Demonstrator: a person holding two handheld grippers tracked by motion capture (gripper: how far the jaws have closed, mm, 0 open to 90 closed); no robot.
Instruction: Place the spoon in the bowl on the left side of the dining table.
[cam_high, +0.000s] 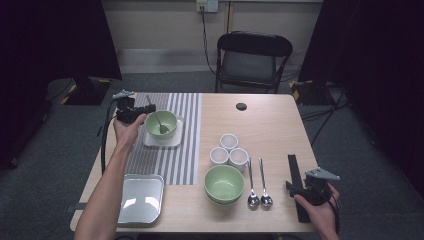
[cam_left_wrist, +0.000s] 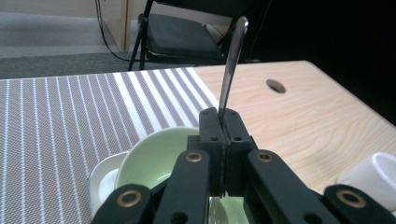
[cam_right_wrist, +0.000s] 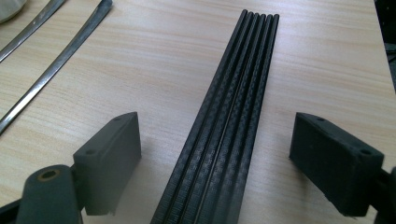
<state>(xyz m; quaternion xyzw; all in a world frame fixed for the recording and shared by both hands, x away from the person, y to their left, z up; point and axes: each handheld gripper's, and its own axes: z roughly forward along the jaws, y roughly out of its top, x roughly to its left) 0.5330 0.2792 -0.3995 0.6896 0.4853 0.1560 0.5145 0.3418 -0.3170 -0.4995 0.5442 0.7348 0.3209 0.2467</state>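
Note:
My left gripper (cam_high: 136, 113) is over the striped placemat (cam_high: 185, 145) at the far left, shut on the handle of a metal spoon (cam_high: 155, 118). The spoon's bowl end rests inside a green bowl (cam_high: 167, 120) that stands on a white square plate (cam_high: 172, 141). In the left gripper view the jaws (cam_left_wrist: 223, 116) pinch the spoon handle (cam_left_wrist: 232, 60), which rises above the green bowl (cam_left_wrist: 154, 154). My right gripper (cam_high: 298, 189) is at the near right, open, its jaws on either side of a bundle of black chopsticks (cam_high: 295, 172) lying flat on the wood. The pads (cam_right_wrist: 109, 149) stand apart from the chopsticks (cam_right_wrist: 229, 116).
Three white cups (cam_high: 229, 150) stand mid-table, with stacked green bowls (cam_high: 224, 182) in front of them. Two spoons (cam_high: 258, 185) lie beside the bowls. A metal tray (cam_high: 141, 197) sits at the near left edge. A folding chair (cam_high: 252, 60) stands beyond the table.

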